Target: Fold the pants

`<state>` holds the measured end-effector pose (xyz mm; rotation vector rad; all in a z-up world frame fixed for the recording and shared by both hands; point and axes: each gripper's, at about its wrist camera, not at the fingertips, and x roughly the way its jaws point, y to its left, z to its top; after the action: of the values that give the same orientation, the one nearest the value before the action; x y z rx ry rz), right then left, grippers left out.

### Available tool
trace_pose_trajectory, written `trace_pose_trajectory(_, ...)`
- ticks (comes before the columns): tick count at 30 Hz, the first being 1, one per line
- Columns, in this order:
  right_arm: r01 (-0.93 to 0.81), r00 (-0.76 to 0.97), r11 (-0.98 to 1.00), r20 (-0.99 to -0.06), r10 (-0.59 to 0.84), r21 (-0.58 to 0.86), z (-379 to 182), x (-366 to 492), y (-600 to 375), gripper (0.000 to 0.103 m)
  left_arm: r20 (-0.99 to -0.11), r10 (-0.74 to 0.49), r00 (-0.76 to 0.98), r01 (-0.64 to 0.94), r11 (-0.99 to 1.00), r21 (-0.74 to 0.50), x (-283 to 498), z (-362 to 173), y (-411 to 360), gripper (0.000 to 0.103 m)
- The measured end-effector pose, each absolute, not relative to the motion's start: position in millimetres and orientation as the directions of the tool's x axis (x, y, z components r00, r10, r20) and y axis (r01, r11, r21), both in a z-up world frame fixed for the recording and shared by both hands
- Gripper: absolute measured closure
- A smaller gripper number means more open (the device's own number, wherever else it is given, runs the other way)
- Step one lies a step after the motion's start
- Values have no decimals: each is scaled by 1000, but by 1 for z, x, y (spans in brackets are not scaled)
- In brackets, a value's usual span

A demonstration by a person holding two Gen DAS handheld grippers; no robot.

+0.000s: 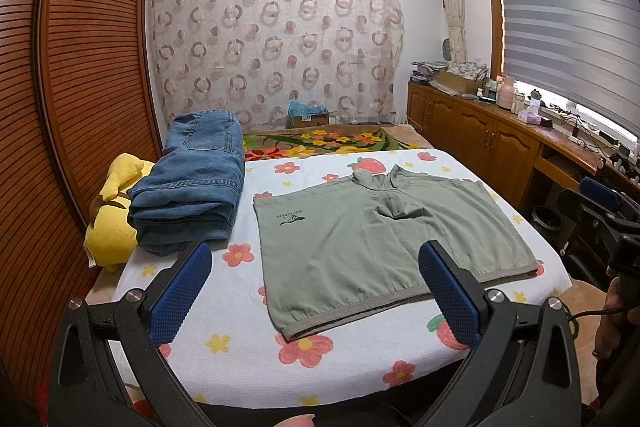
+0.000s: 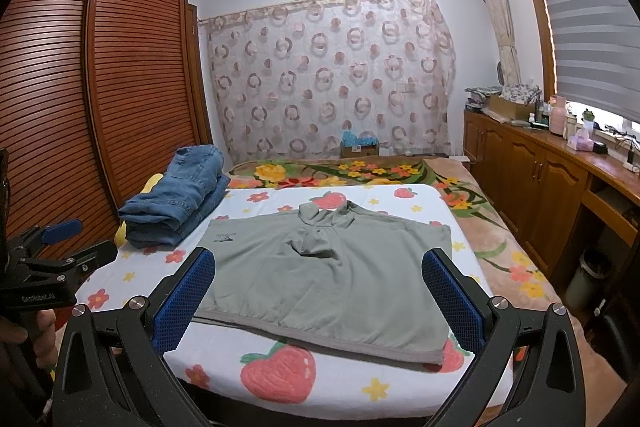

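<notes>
Grey-green shorts [image 1: 376, 247] lie spread flat on the flowered white cover [image 1: 224, 327], waistband toward me, a small dark logo on the left leg. In the right wrist view the same shorts [image 2: 332, 275] fill the middle of the cover [image 2: 340, 387]. My left gripper [image 1: 316, 291] hovers open above the waistband's left half, touching nothing. My right gripper [image 2: 320, 295] is open too, held over the waistband, empty. Each gripper shows at the edge of the other's view: the right gripper [image 1: 600, 211] and the left gripper [image 2: 60, 243].
Folded blue jeans [image 1: 192, 187] are stacked at the cover's far left, beside a yellow plush toy [image 1: 112, 219]. A slatted wooden wardrobe [image 1: 80, 75] stands left. Wooden cabinets [image 1: 480, 139] with clutter run along the right; a bin [image 2: 592, 275] sits on the floor.
</notes>
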<state>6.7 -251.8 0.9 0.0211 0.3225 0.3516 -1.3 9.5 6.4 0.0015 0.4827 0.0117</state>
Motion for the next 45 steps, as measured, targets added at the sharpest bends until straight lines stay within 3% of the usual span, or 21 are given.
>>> trace_pose_trajectory(25, -348, 881, 935, -316, 352, 69, -3, 10, -255, 0, -498, -13, 867, 6, 1000, -17, -1, 1, -9, 0)
trace_pose_trajectory(45, -335, 832, 941, -456, 315, 39, -32, 48, -270, 0, -630, -102, 769, 47, 994, -104, 29, -69, 19, 0)
